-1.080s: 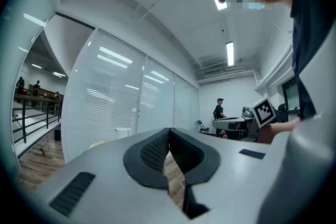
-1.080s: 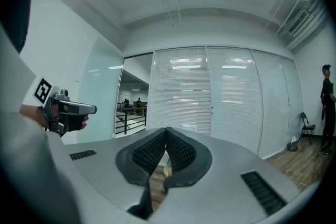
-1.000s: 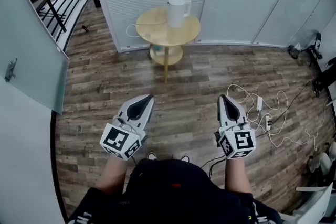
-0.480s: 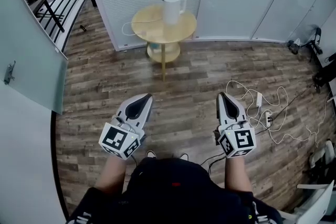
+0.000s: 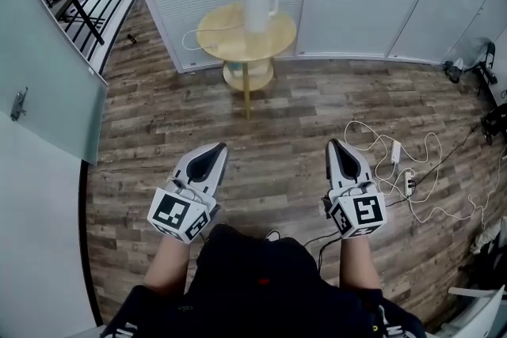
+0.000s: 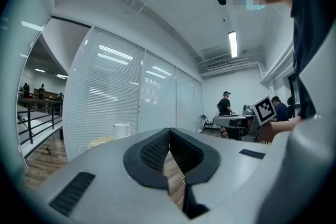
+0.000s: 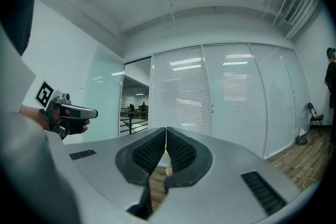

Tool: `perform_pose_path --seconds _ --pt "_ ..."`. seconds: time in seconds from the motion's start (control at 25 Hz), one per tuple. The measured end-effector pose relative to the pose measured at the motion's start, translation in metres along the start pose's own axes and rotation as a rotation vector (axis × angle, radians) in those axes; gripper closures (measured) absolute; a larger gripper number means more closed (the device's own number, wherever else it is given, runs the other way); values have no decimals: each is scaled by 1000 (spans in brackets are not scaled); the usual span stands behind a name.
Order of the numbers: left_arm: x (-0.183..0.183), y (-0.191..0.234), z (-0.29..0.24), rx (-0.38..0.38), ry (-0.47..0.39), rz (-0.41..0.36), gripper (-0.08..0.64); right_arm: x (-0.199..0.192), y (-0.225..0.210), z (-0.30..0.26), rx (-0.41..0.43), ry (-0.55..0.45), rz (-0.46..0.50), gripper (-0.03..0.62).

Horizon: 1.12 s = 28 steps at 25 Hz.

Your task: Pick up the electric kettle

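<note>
A white electric kettle stands on a small round wooden table by the blinds, far ahead of me; it also shows small in the left gripper view as the kettle. My left gripper and right gripper are held level in front of my body, well short of the table. Both have their jaws together with nothing between them. In the right gripper view the kettle is mostly hidden behind the jaws.
A white cord hangs off the table's left side. Loose white cables and a power strip lie on the wood floor at the right. A glass door stands at the left, a railing beyond it.
The table and kettle have shifted slightly in the head view as I move across the floor. Both grippers keep their pose in front of me, jaws still together.
</note>
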<state>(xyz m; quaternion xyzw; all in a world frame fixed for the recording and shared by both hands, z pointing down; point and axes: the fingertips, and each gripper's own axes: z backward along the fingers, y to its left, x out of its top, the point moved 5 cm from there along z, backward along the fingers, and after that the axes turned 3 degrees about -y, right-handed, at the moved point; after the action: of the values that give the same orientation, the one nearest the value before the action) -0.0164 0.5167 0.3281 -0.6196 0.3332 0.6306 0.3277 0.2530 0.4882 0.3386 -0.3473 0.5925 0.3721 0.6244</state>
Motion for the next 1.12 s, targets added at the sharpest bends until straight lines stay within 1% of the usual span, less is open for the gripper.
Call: perform_pose_path --seconds 0.32,0.6,0.92,1.12 --pt "-11 -17 -20 21 34 -2 537 -14 -28 3 14 20 -7 566" --pt "-11 -15 -61 -19 8 -6 537 -17 -55 -4 -16 21 11 566" --pt "-16 16 -105 -54 1 19 537 -18 -68 -37 -25 53 37 566" --pt "-21 53 -129 -62 -1 34 537 -26 -73 -80 -39 72 43 566"
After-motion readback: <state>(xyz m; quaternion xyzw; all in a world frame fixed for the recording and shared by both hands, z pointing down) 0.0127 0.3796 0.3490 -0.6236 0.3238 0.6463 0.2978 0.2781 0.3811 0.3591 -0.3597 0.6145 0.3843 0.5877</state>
